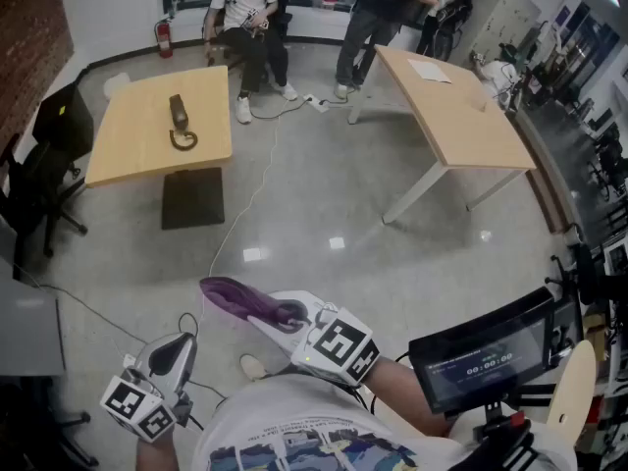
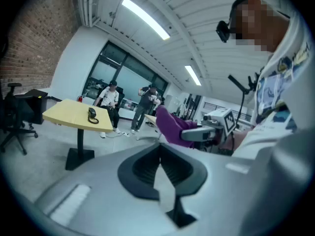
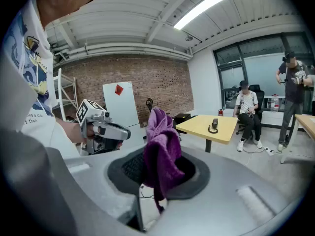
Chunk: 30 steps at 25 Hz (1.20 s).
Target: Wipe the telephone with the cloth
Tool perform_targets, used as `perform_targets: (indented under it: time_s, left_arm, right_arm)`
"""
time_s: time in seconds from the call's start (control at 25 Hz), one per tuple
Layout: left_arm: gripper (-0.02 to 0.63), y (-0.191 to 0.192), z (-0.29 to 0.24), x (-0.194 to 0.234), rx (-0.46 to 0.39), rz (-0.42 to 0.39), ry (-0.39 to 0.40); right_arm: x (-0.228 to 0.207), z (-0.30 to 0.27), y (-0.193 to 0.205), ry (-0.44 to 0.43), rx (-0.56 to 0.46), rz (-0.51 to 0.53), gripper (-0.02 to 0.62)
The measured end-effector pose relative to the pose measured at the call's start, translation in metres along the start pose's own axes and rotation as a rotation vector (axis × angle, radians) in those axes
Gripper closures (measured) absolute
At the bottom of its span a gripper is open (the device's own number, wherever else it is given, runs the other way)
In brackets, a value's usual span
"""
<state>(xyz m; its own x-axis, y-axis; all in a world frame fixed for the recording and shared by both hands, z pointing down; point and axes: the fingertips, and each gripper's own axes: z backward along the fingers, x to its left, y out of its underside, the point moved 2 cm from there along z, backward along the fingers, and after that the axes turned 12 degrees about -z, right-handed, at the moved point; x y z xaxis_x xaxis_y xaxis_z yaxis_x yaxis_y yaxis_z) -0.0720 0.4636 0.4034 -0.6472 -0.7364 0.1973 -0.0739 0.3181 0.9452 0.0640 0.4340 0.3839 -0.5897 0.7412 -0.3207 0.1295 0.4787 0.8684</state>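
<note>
A dark telephone [image 1: 179,121] with a coiled cord lies on a yellow table [image 1: 137,150] far across the room, well away from both grippers. My right gripper [image 1: 267,312] is held close to my body and is shut on a purple cloth [image 1: 235,297], which bunches up out of the jaws. In the right gripper view the cloth [image 3: 160,151] stands between the pads and the telephone [image 3: 214,125] shows far off. My left gripper [image 1: 183,341] hangs lower left, shut with nothing in it. In the left gripper view the jaws meet, with the telephone [image 2: 92,113] distant and the cloth [image 2: 170,127] to the right.
A second wooden table [image 1: 461,116] stands at the right. One person sits [image 1: 245,18] and another stands [image 1: 378,8] at the far wall. A black chair [image 1: 49,155] is left of the yellow table, a cable [image 1: 245,204] crosses the floor, and a screen [image 1: 481,356] sits at my right.
</note>
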Motion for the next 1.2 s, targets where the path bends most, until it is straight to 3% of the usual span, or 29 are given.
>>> perform_targets:
  time_s: [0.52, 1.0, 1.2]
  left_arm:
    - [0.6, 0.009, 0.009, 0.004, -0.001, 0.0, -0.03]
    - [0.598, -0.005, -0.011, -0.012, -0.04, -0.058, 0.103]
    - [0.598, -0.014, -0.04, 0.004, -0.029, -0.01, 0.023]
  right_arm:
    - [0.013, -0.007, 0.007, -0.014, 0.049, 0.051, 0.509]
    - [-0.024, 0.018, 0.004, 0.06, 0.053, 0.004, 0.509]
    - [-0.065, 0.017, -0.005, 0.037, 0.048, -0.018, 0.509]
